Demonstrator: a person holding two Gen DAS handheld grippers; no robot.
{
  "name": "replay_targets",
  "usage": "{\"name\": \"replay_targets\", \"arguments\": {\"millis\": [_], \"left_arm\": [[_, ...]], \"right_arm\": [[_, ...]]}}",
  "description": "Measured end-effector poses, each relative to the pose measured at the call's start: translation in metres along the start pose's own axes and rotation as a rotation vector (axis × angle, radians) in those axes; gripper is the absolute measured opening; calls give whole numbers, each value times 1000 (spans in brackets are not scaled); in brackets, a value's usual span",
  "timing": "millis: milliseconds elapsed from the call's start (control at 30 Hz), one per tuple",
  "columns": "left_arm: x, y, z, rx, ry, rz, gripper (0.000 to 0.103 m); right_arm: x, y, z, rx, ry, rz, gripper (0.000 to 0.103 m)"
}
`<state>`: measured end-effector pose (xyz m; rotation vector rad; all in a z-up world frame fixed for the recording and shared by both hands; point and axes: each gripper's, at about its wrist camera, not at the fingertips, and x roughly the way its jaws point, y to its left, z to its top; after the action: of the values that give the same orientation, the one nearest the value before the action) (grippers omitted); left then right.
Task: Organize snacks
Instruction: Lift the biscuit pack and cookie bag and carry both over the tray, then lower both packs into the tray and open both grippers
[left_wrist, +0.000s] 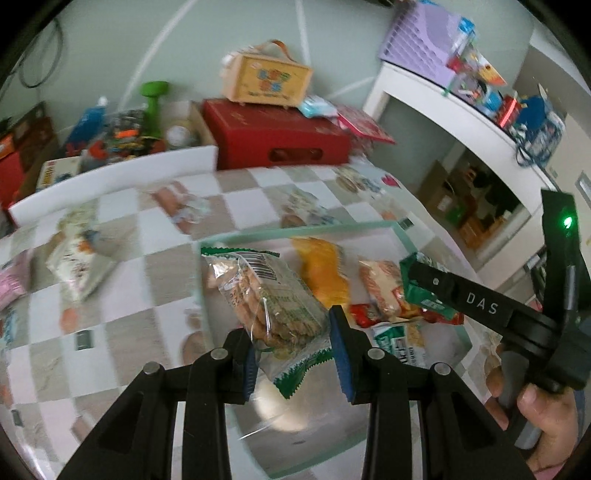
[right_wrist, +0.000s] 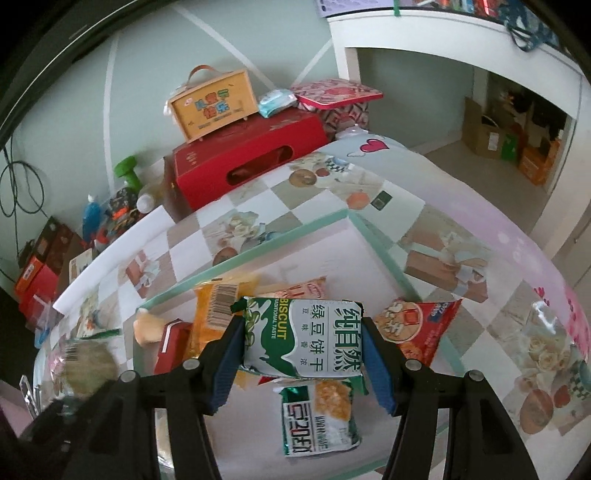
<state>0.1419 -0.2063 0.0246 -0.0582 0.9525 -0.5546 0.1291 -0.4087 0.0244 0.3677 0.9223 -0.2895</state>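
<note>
A clear cookie packet is clamped between the left gripper pads. A green-and-white biscuit pack is gripped by the right gripper above the glass tray, near its front edge.

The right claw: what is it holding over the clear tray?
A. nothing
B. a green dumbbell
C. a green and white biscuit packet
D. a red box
C: the right claw has both blue pads pressed against a green and white biscuit packet, above the clear tray.
</note>
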Motion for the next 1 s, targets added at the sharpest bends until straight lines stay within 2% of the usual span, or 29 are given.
{"name": "replay_targets", "arguments": {"millis": [300,567,633,867,933,1000], "left_arm": [[33,-30,-3,53,62,-26,36],[32,-36,-4,70,69,-21,37],[29,-36,-4,71,69,-22,44],[16,-25,-6,34,69,5,47],[12,-19,-5,13,66,24,56],[7,-11,-5,-9,62,50,59]], "right_arm": [[6,-8,3,9,21,-5,64],[9,-5,2,-3,37,2,64],[10,-4,3,-4,39,1,64],[13,-4,3,-1,48,10,66],[13,-4,3,-2,48,10,67],[14,-5,3,1,53,10,70]]}}
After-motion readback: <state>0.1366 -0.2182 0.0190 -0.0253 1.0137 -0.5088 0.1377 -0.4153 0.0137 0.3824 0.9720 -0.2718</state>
